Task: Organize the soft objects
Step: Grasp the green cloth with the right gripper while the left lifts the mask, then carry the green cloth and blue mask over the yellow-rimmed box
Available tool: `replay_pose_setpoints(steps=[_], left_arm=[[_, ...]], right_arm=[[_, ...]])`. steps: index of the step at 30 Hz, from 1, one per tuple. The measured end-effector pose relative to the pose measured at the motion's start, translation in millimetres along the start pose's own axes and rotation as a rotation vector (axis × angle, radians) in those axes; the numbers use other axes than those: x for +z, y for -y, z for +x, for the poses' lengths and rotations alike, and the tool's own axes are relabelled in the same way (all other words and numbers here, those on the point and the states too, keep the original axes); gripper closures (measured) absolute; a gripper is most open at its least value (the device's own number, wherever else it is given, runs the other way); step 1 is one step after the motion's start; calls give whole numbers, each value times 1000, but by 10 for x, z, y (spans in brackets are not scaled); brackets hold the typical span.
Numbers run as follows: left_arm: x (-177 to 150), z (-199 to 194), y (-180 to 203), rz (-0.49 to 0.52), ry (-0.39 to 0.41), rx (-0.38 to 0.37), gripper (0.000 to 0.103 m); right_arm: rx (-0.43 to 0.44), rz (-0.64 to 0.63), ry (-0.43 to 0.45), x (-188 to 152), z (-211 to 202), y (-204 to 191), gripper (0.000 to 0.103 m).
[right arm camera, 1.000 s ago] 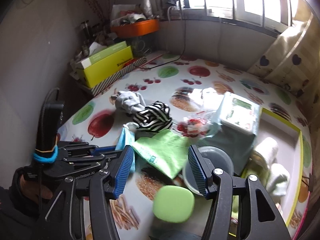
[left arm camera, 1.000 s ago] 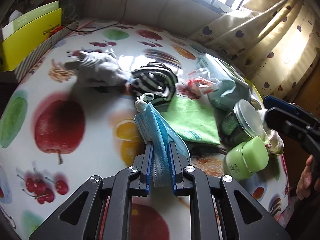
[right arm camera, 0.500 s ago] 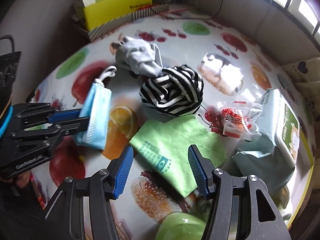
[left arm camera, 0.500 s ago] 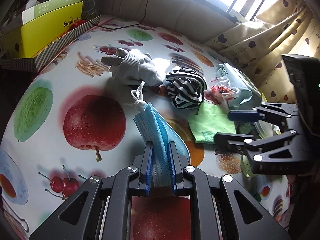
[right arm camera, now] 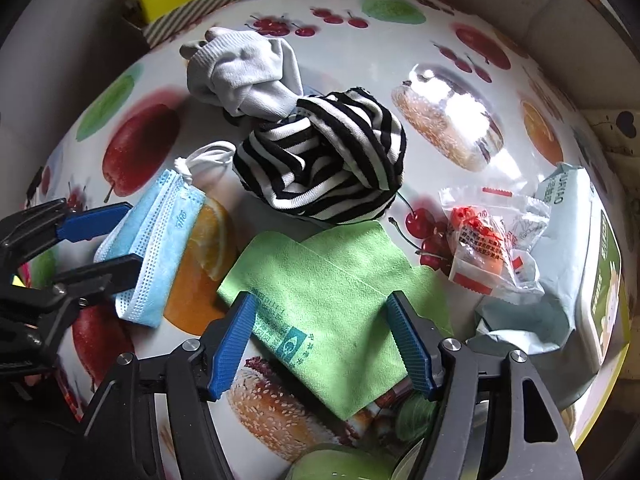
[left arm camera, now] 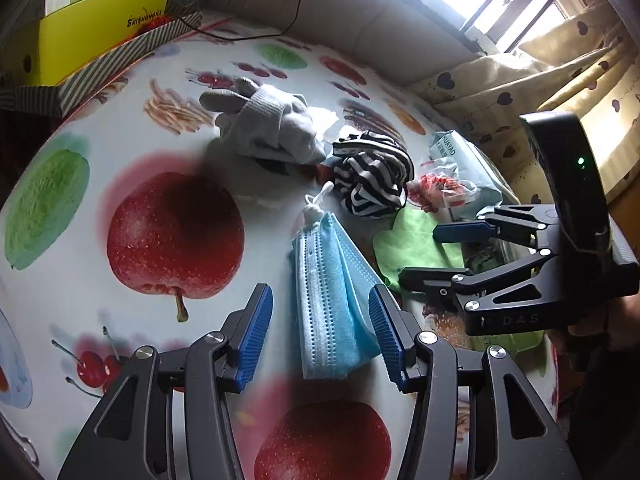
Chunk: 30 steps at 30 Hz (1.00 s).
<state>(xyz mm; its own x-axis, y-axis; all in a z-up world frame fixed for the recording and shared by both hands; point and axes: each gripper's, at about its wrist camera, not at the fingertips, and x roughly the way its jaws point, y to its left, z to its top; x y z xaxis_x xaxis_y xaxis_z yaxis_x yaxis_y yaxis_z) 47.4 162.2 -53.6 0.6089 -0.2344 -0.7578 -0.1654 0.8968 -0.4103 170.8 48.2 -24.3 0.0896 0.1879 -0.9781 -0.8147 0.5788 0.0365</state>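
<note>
A folded blue face mask lies on the fruit-print tablecloth between the open jaws of my left gripper; it also shows in the right wrist view. My right gripper is open just above a flat green cloth, its jaws on either side of the cloth's near part. A black-and-white striped cloth lies bunched behind the green cloth. A grey glove lies beyond it. In the left wrist view the right gripper hovers over the green cloth.
A clear packet with red contents and a pale green wipes pack lie to the right. A yellow box stands at the back left. A green jar lid sits under my right gripper. Curtains hang at the right.
My left gripper has opened and let go of the blue mask, which now lies on the table. My right gripper has come down closer to the green cloth.
</note>
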Motion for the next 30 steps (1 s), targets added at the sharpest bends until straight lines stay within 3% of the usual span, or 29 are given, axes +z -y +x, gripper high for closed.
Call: replay_pose_setpoints(steps=[3,4,6,7,8,11,12,15,20,30], left_arm=[[-17,28,60,15,-18,-10,52],[-29,31,85,24,-18,-3,52],[-43,43,135,37,-18,8,52],[-53,54,163,44,-16,7,52],[-55,63,189,57,-14,13,52],[-71,85,260,90,-1,38,54],[-74,101,273,99,1,42,70],[-78,127,279,109,2,50,83],[-91,74,280,102,18,32,87],[-13,-373,555,153,151,-11,87]], right_arm=[[14,-21,2,28,13,10,37],[15,-28,9,26,6,4,42],[16,-42,29,59,-9,-15,64],[12,-52,40,61,-30,-47,88],[-6,-64,46,65,-34,-76,96],[-25,-68,73,52,-46,-115,96],[-23,-56,87,33,-65,-107,97],[-5,-11,167,-47,-223,-64,97],[35,36,295,-248,-537,-39,97],[93,98,508,-703,-1100,-64,97]])
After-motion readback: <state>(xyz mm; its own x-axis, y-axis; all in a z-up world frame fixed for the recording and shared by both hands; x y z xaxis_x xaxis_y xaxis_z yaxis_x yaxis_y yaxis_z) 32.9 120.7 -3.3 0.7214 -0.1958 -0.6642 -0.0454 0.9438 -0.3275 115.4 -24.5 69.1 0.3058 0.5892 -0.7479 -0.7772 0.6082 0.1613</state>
